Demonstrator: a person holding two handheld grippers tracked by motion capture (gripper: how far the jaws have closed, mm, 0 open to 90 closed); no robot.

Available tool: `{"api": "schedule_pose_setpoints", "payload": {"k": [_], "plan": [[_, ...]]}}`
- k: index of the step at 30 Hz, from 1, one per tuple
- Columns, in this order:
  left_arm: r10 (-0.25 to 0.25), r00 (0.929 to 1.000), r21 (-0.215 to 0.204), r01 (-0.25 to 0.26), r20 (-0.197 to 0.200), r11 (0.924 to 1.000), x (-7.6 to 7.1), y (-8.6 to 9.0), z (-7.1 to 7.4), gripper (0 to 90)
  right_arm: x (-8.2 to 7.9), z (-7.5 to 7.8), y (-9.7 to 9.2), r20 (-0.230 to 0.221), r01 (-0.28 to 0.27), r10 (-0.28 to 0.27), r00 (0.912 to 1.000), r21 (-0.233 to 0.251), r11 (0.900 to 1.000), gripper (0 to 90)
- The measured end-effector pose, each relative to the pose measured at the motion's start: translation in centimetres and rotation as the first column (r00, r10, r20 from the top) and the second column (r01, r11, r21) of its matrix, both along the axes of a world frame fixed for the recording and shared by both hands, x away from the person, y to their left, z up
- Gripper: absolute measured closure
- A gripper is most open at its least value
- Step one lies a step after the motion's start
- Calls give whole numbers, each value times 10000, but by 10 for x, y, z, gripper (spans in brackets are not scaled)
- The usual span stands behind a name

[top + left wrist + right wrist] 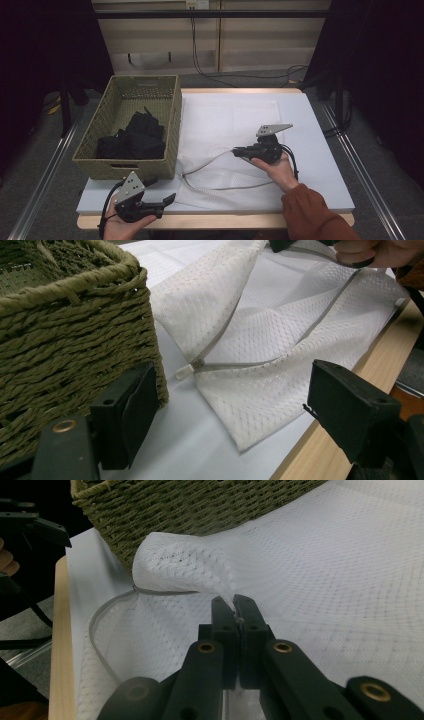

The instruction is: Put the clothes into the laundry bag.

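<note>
On the table, the right hand-held gripper point(234, 606) pinches unlabelled mesh bag point(320, 565); left hand-held gripper point(225, 410) gapes empty.

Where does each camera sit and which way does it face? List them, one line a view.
High view: above the person's side, facing forward and down on the table; both hands with tools show.
Left gripper view: on the left tool, open, facing the mesh laundry bag.
Right gripper view: on the right tool, shut on the bag's edge.
All share the woven basket.
</note>
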State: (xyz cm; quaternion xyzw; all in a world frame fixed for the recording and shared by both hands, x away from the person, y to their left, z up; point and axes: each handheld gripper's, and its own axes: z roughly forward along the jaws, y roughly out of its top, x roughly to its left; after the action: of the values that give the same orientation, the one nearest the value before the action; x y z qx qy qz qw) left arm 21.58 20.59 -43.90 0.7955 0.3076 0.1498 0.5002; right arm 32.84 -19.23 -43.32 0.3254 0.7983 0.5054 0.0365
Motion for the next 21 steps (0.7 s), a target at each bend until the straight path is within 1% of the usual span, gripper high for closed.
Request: {"api": "schedule_pose_setpoints", "payload": {"k": [3,4,6,7,9,10,12,14,17,20,21], "plan": [[-20,10000,-101,21,83,9999,0,0,0,201,1,3,0,28,4,-4,10000,84,10000,893],[2,10000,-180,-1,57,9998,-1,0,0,201,1,4,0,67,-20,19,10000,53,10000,893],[0,10000,-193,2,85,9998,-1,0,1,200,0,4,0,59,-43,43,10000,70,10000,892],[57,9999,-126,-55,135,9999,-1,0,1,199,0,5,1,44,-53,52,10000,67,10000,893],[14,9999,-262,-10,160,9997,0,0,1,196,0,6,-1,69,-59,59,10000,101,9999,892],[14,9999,-262,-10,172,9997,0,0,1,196,1,7,-1,80,-40,39,10000,136,9999,893],[25,9999,-258,-21,144,9997,0,1,1,193,1,10,-2,138,-46,45,9999,95,9999,892],[39,9999,-273,-35,141,9996,0,1,1,187,1,13,-2,242,-29,31,9997,-86,10000,893],[45,9999,-390,-40,147,9992,-1,0,1,184,2,18,-3,313,-42,40,9995,45,10000,892],[43,9998,-298,-38,175,9995,0,0,1,182,4,22,-3,318,-55,50,9995,169,9998,892],[7,9998,-144,-4,188,9999,-1,0,1,182,5,23,-3,380,-59,53,9993,145,9999,892]]}}
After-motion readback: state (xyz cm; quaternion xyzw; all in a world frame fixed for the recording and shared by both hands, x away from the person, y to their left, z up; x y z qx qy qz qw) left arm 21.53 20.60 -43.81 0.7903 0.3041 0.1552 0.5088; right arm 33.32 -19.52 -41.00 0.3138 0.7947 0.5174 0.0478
